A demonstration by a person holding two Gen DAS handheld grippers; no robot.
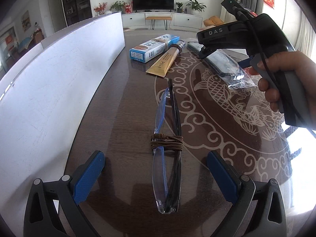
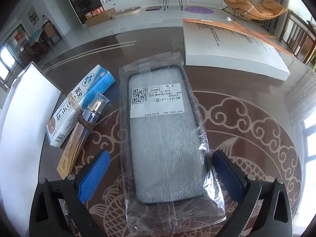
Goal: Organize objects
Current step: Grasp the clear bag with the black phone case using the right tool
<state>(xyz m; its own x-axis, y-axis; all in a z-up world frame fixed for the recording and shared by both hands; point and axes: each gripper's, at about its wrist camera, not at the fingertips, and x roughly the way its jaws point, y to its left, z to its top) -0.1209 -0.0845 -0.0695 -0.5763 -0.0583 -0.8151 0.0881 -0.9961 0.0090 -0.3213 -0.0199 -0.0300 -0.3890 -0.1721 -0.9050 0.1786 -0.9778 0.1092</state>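
Folded glasses [image 1: 167, 158] with blue and black arms, wound with brown cord, lie on the patterned table straight ahead of my left gripper [image 1: 156, 175]. Its jaws are open, one each side of the glasses' near end, not touching. A phone case in a clear plastic bag [image 2: 164, 138] with a white label lies under my right gripper [image 2: 160, 175], whose open jaws straddle its near end. The case also shows in the left wrist view [image 1: 223, 67], below the right gripper's body [image 1: 246, 37]. A blue and white box [image 1: 154, 48] [image 2: 79, 106] and a gold tube [image 1: 167, 59] [image 2: 79, 138] lie together.
A white box [image 1: 49, 83] [image 2: 25, 106] stands along the table's left side. A second white box with an orange edge [image 2: 229, 47] sits at the far right. The round table [image 2: 256, 138] has a fish and cloud pattern under glass. A living room lies beyond.
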